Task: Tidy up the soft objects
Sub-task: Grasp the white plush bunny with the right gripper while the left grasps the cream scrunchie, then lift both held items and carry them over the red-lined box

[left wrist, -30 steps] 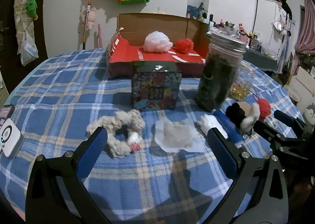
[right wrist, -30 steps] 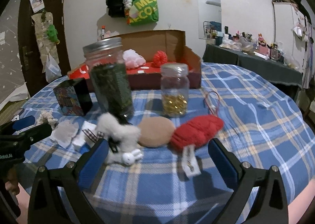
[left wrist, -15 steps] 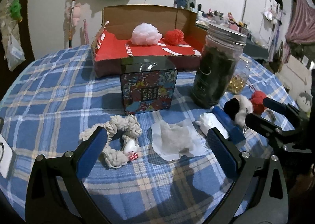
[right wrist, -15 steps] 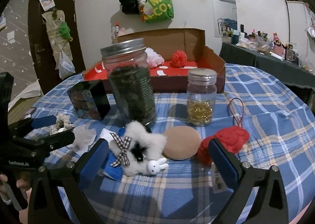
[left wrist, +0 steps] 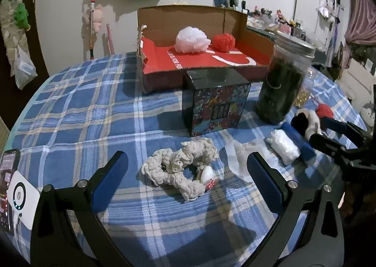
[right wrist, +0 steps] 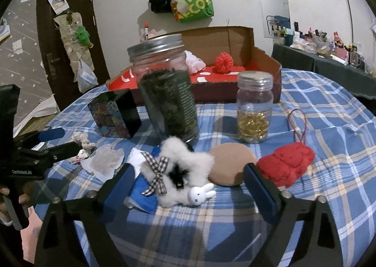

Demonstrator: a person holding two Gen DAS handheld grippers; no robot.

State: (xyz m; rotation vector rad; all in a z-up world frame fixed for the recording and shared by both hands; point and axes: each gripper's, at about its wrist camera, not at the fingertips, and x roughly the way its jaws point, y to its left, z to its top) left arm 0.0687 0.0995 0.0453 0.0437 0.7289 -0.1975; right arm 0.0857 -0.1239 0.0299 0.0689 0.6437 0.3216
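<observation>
Nearest me, the right gripper (right wrist: 186, 179) is closing its jaws around the fluffy white scrunchie (right wrist: 178, 172), which lies between the pads but looks not yet pinched. The left gripper (left wrist: 186, 174) stands with jaws wide apart, framing the cream rope scrunchie (left wrist: 179, 168) on the checked tablecloth (left wrist: 77, 112). To do this well, I would sink each pair of pads low beside the soft body before squeezing, steering clear of the tan puff (right wrist: 231, 166) just beside the right one and the tissue (left wrist: 237, 159). Behind stand the dark jar (right wrist: 168, 90) and the small jar (right wrist: 255, 108). Farthest, the cardboard box (left wrist: 195, 19) already holds a pink pouf (left wrist: 192, 40) and red ball (left wrist: 224, 41).
</observation>
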